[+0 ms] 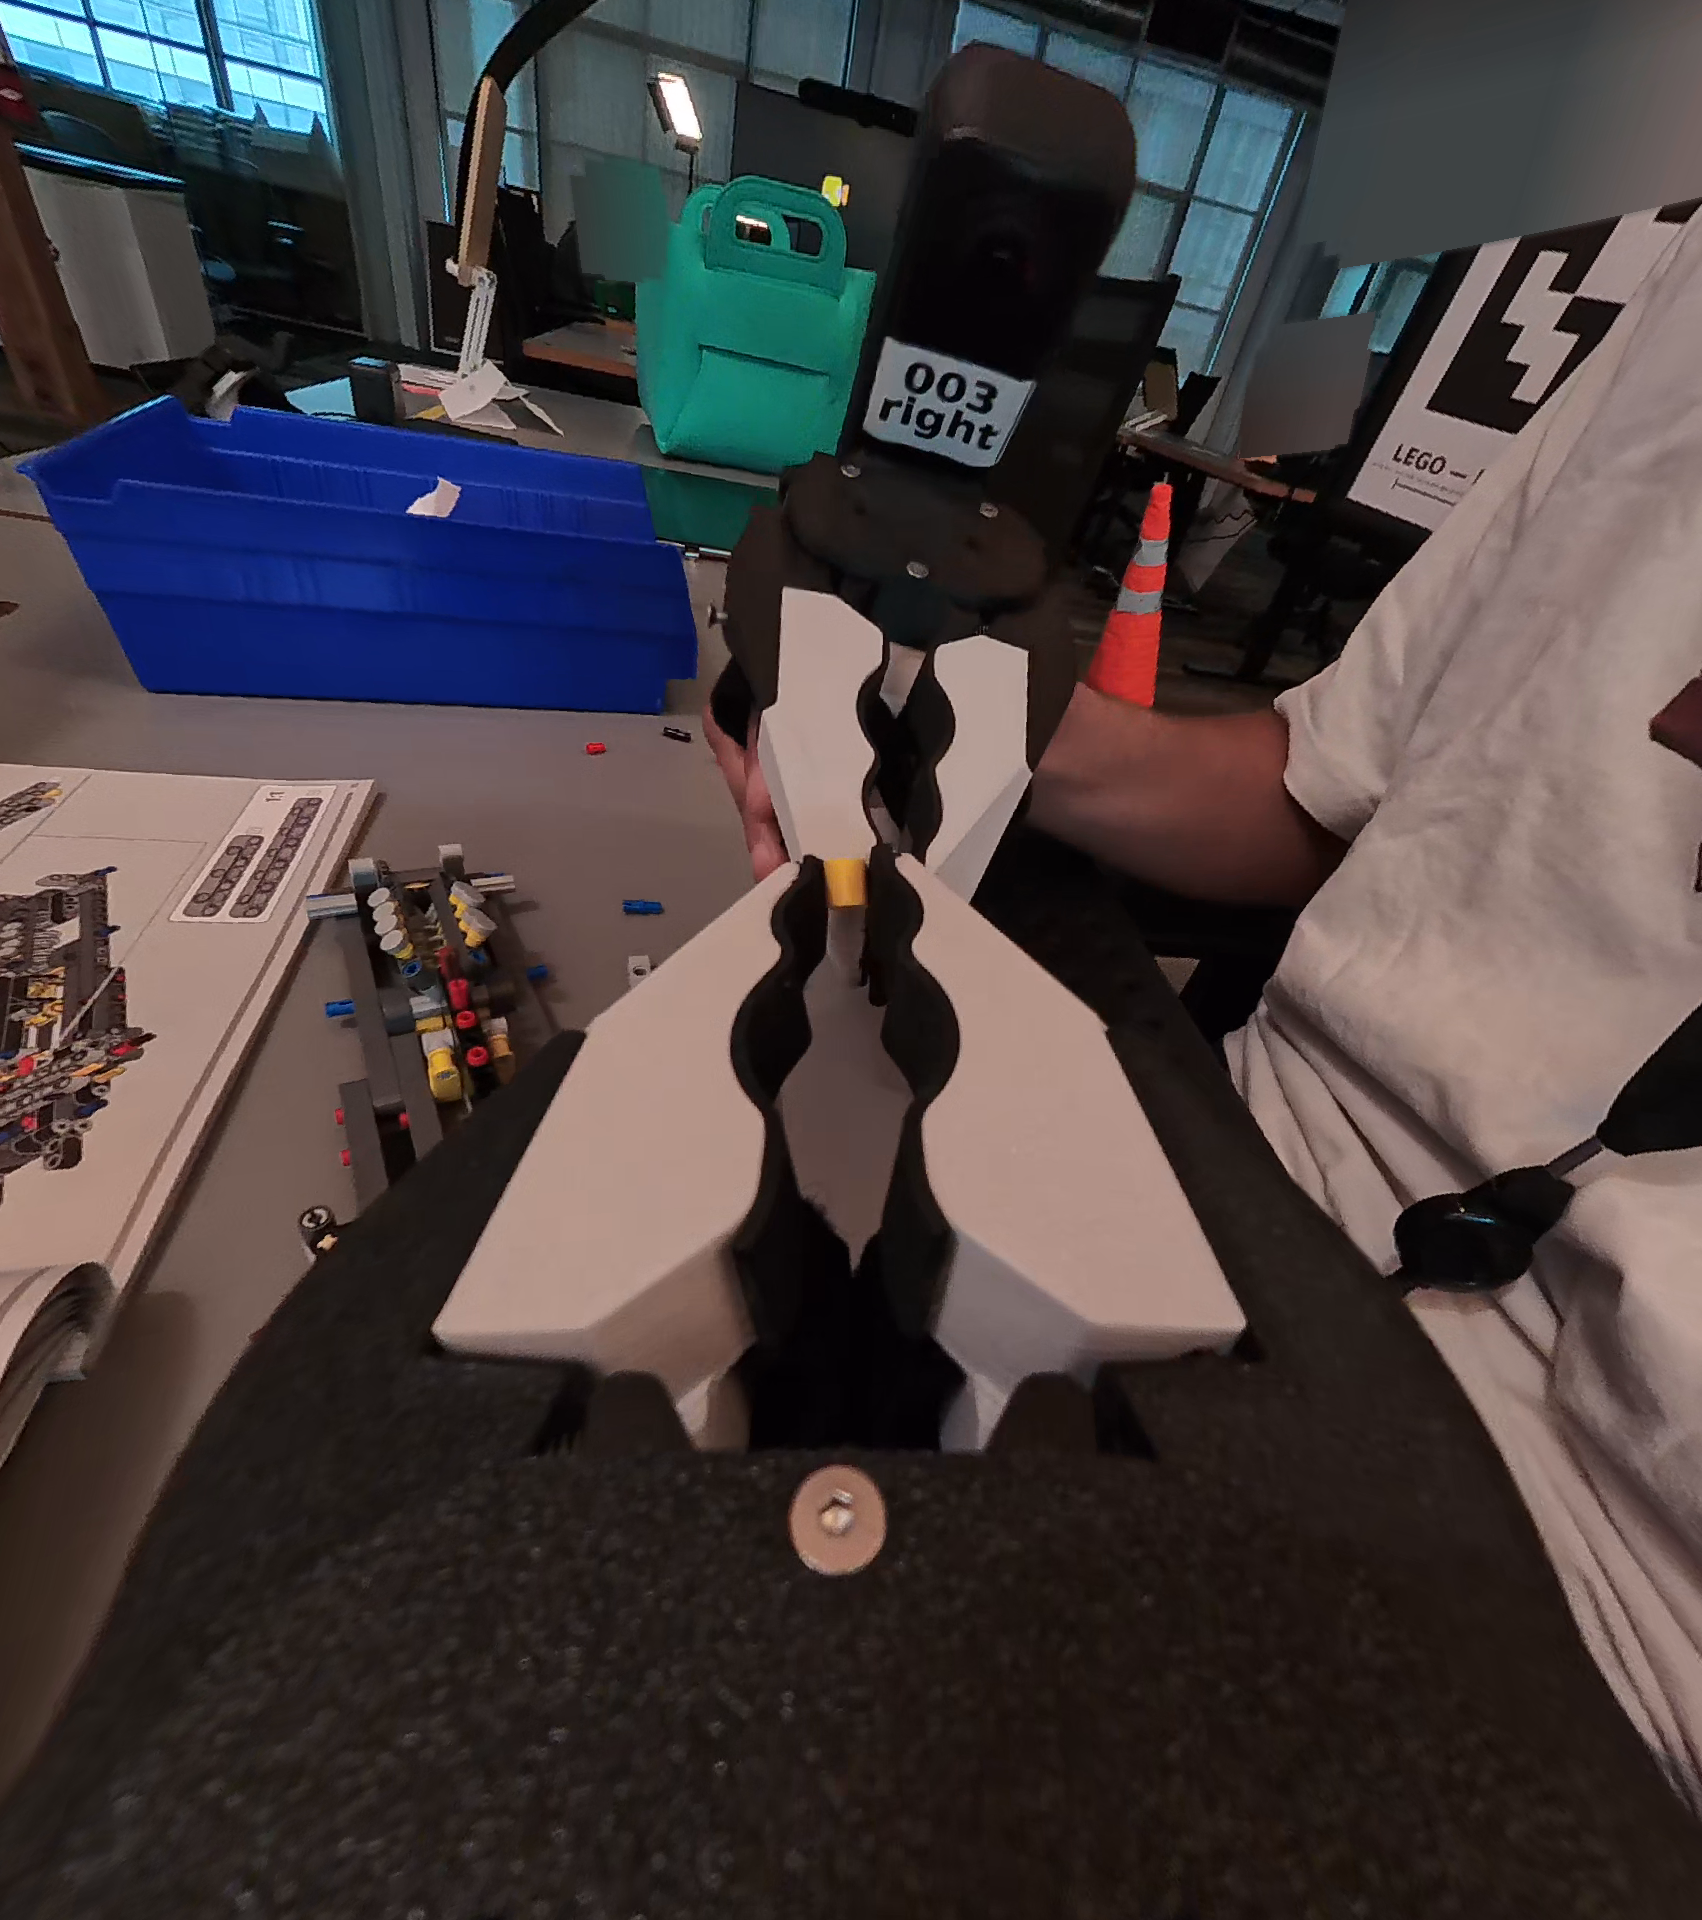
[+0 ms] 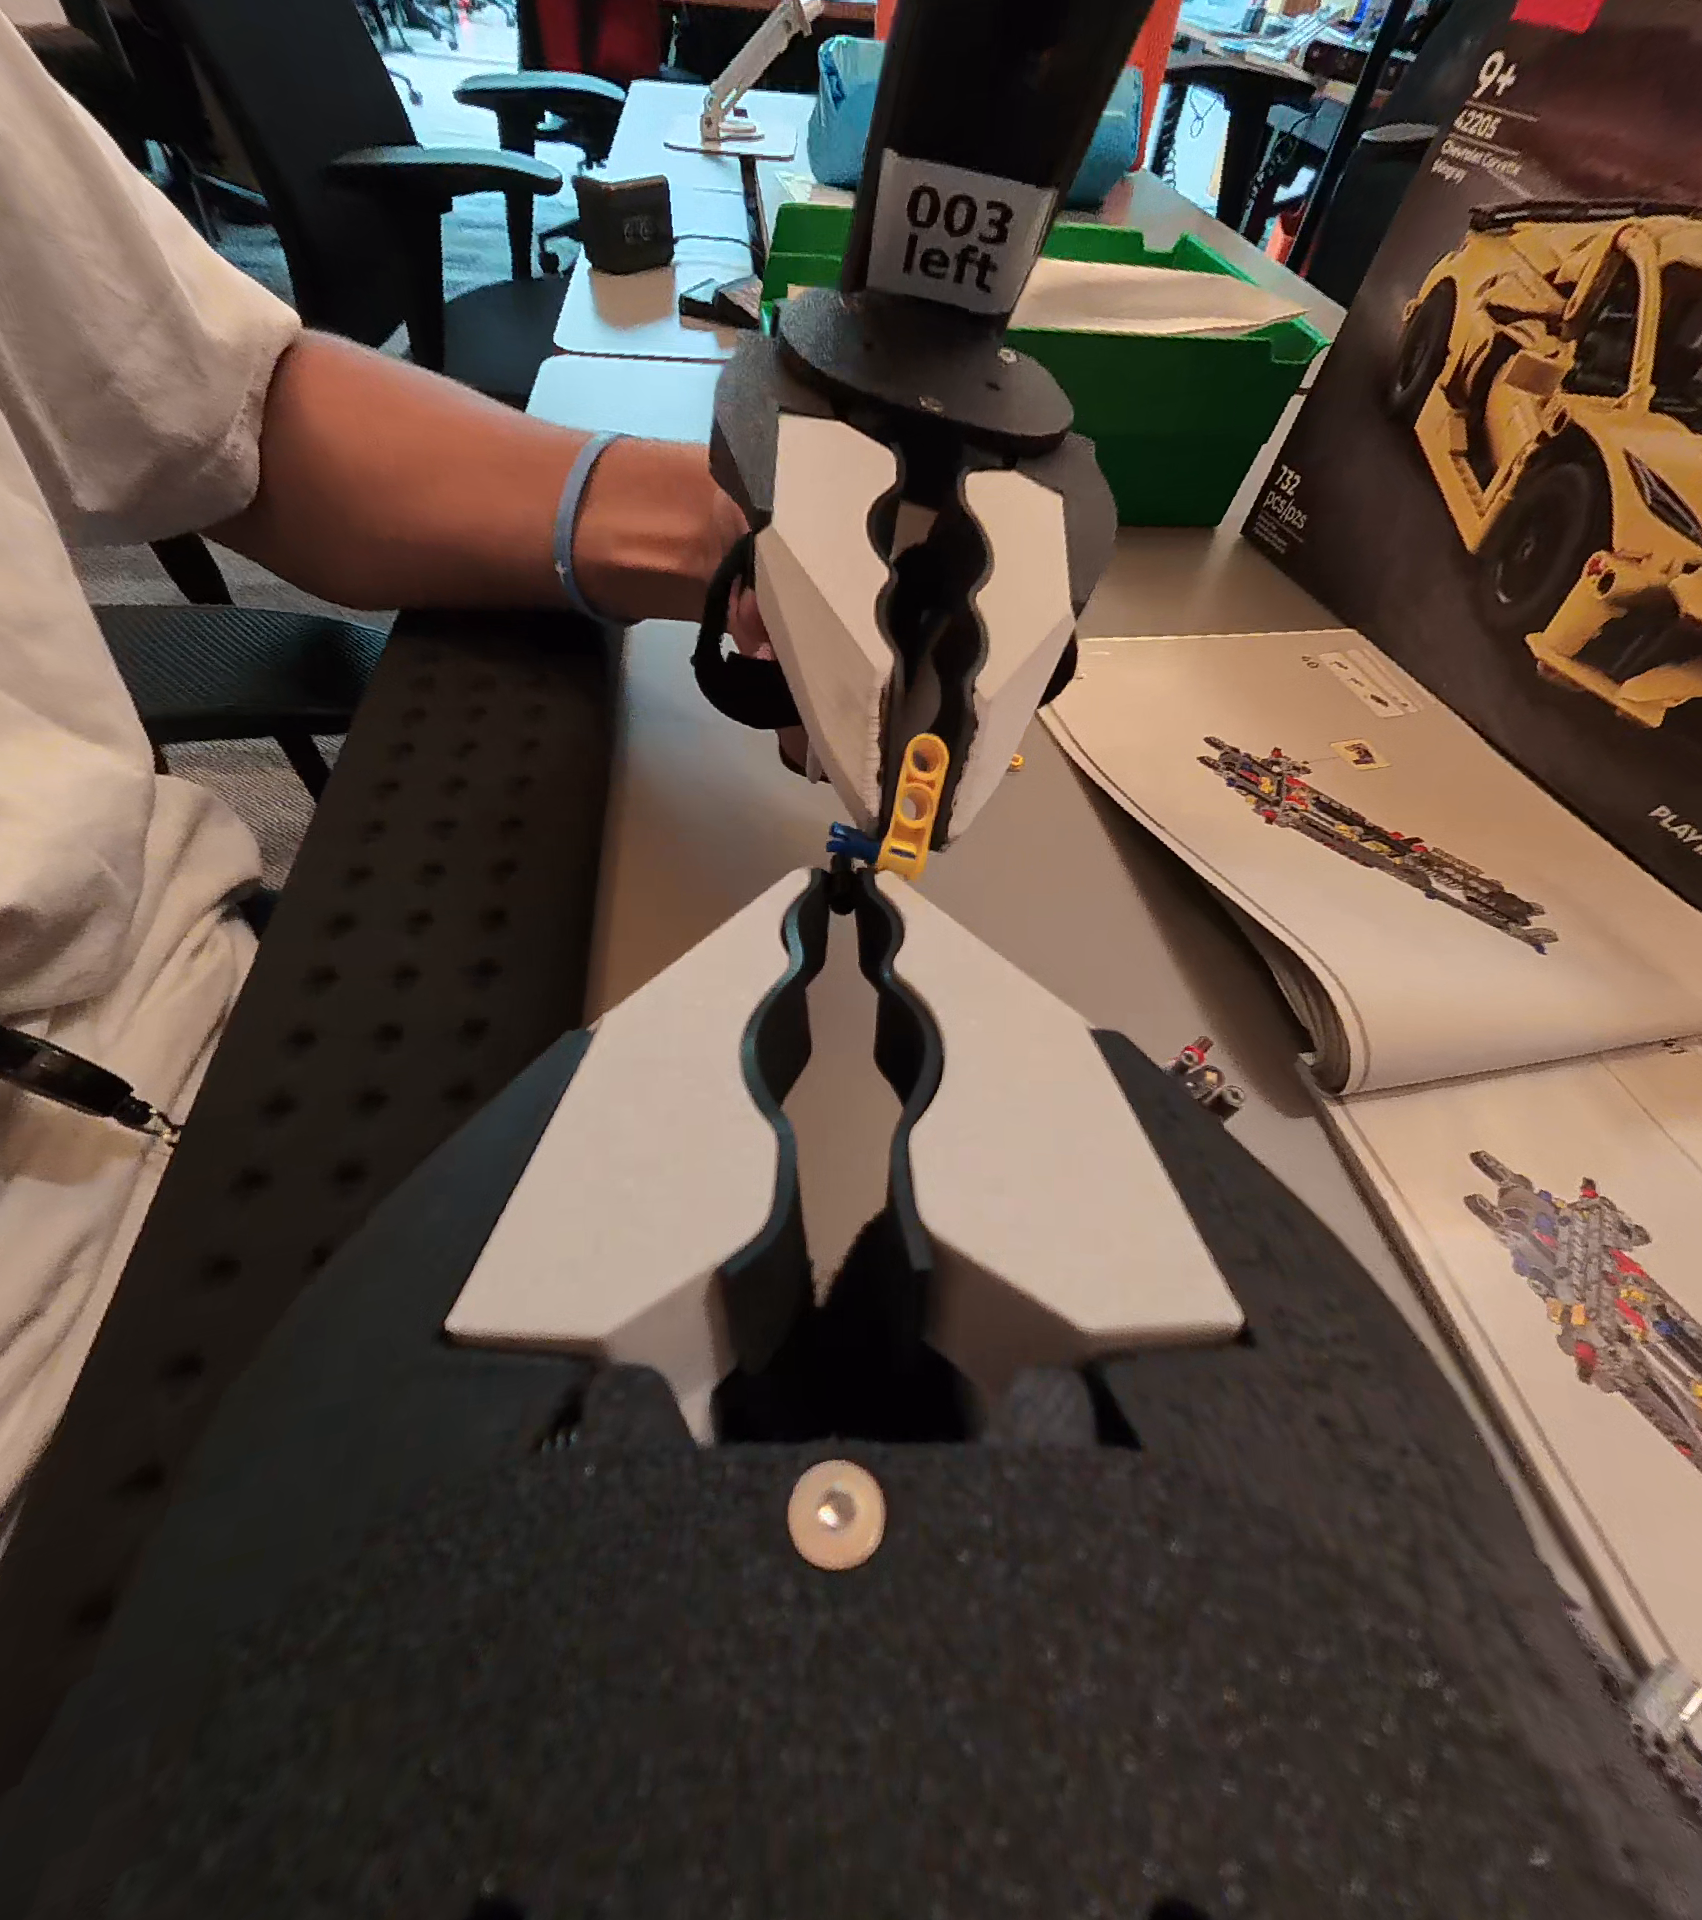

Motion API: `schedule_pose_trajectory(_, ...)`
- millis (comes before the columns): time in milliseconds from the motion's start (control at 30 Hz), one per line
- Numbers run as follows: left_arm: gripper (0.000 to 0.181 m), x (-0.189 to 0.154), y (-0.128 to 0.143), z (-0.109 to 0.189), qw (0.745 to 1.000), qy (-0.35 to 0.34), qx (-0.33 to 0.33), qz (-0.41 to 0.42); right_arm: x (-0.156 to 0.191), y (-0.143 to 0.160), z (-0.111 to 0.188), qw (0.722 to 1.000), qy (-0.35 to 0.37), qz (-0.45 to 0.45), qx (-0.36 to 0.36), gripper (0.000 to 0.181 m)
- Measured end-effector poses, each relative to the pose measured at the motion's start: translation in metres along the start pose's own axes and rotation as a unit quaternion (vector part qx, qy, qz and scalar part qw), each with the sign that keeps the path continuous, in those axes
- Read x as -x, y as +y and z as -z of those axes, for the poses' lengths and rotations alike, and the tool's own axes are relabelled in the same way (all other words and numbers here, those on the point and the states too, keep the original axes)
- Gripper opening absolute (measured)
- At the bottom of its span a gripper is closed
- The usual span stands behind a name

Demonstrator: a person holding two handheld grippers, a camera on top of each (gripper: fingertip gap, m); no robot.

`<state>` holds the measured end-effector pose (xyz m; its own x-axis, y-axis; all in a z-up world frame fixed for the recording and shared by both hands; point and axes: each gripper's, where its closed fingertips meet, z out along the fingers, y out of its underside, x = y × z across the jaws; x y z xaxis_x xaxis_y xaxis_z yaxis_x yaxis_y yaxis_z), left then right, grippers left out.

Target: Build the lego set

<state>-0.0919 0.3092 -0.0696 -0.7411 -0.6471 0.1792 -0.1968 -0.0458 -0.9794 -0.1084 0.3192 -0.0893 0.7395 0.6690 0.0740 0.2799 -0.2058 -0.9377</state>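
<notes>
**Two tongs meet in mid-air over a small yellow beam and a blue pin**

The left tongs [image 1: 842, 883] are nearly closed, pinching a short yellow beam [image 2: 912, 805] at their tips; from the right wrist view the beam hangs at 12 o'clock, two of its round holes showing. The right tongs [image 2: 842, 888] are drawn almost together on a small blue pin [image 2: 849, 840], which sits just left of the beam's lower end, touching or nearly so. Whether the pin has entered a hole cannot be made out.

Both parts look light, rigid and smooth-sided, so they would likely twist or slip under a loose pinch. The beam seems best held across its flat faces, clear of the hole being filled; the pin by its far half, leaving the mating end free. Seating it probably needs a straight, firm push.

Below on the grey tabletop [image 1: 514, 748], at 9 o'clock in the left wrist view, lies the partly built chassis [image 1: 431, 997], with the open instruction booklet [image 1: 78, 935] beyond it and a blue bin [image 1: 359, 582] at 10 o'clock. A loose blue pin [image 1: 641, 906] rests near the chassis. At 2 o'clock in the right wrist view stands the set's box [image 2: 1553, 468], a green bin [image 2: 1169, 416] beside it.

From the left wrist view the pin is hidden and only the beam's end shows. The person's hands are mostly concealed behind the tongs, and the booklet is cut off at the frame edge.
</notes>
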Motion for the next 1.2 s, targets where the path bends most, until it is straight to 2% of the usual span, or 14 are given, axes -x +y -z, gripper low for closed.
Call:
schedule_pose_trajectory(100, 0.006, 0.009, 0.004, 0.002, 0.999, -0.035, 0.020, -0.035, -0.004, 0.008, 0.004, 1.000, 0.011, -0.007, 0.013, 0.004)
schedule_pose_trajectory(167, 0.006, 0.021, 0.011, 0.005, 0.990, -0.088, 0.051, -0.100, -0.014, 0.010, 0.014, 0.999, 0.029, -0.030, 0.005, 0.004)
schedule_pose_trajectory(267, 0.005, 0.038, 0.024, 0.006, 0.956, -0.169, 0.115, -0.211, -0.021, -0.004, 0.026, 0.991, 0.018, -0.112, -0.064, 0.004)
schedule_pose_trajectory(333, 0.005, 0.047, 0.029, 0.004, 0.928, -0.212, 0.145, -0.271, -0.029, 0.002, 0.022, 0.986, 0.039, -0.149, -0.062, 0.004)
schedule_pose_trajectory(400, 0.006, 0.057, 0.030, 0.005, 0.887, -0.264, 0.171, -0.337, -0.039, 0.009, 0.016, 0.978, 0.072, -0.186, -0.063, 0.004)
schedule_pose_trajectory(467, 0.006, 0.062, 0.025, 0.006, 0.857, -0.297, 0.172, -0.384, -0.046, 0.009, 0.011, 0.963, 0.075, -0.239, -0.102, 0.004)
schedule_pose_trajectory(567, 0.006, 0.064, 0.012, 0.009, 0.839, -0.328, 0.149, -0.409, -0.047, -0.001, 0.015, 0.945, 0.034, -0.285, -0.160, 0.004)
schedule_pose_trajectory(633, 0.006, 0.069, 0.009, 0.013, 0.835, -0.346, 0.149, -0.402, -0.052, -0.003, 0.020, 0.944, 0.053, -0.281, -0.167, 0.004)
schedule_pose_trajectory(700, 0.006, 0.076, 0.010, 0.015, 0.818, -0.371, 0.169, -0.406, -0.053, -0.005, 0.016, 0.956, 0.112, -0.230, -0.142, 0.003)
schedule_pose_trajectory(767, 0.006, 0.077, 0.012, 0.012, 0.798, -0.382, 0.187, -0.427, -0.050, -0.006, 0.005, 0.967, 0.177, -0.162, -0.090, 0.004)
schedule_pose_trajectory(833, 0.006, 0.076, 0.012, 0.009, 0.781, -0.393, 0.197, -0.444, -0.049, -0.006, -0.005, 0.966, 0.215, -0.132, -0.052, 0.004)
schedule_pose_trajectory(1067, 0.006, 0.077, 0.007, 0.009, 0.746, -0.422, 0.214, -0.469, -0.059, -0.001, -0.007, 0.955, 0.266, -0.131, 0.000, 0.004)
schedule_pose_trajectory(1200, 0.006, 0.079, 0.008, 0.010, 0.745, -0.428, 0.215, -0.463, -0.062, 0.000, -0.003, 0.949, 0.294, -0.112, 0.017, 0.004)
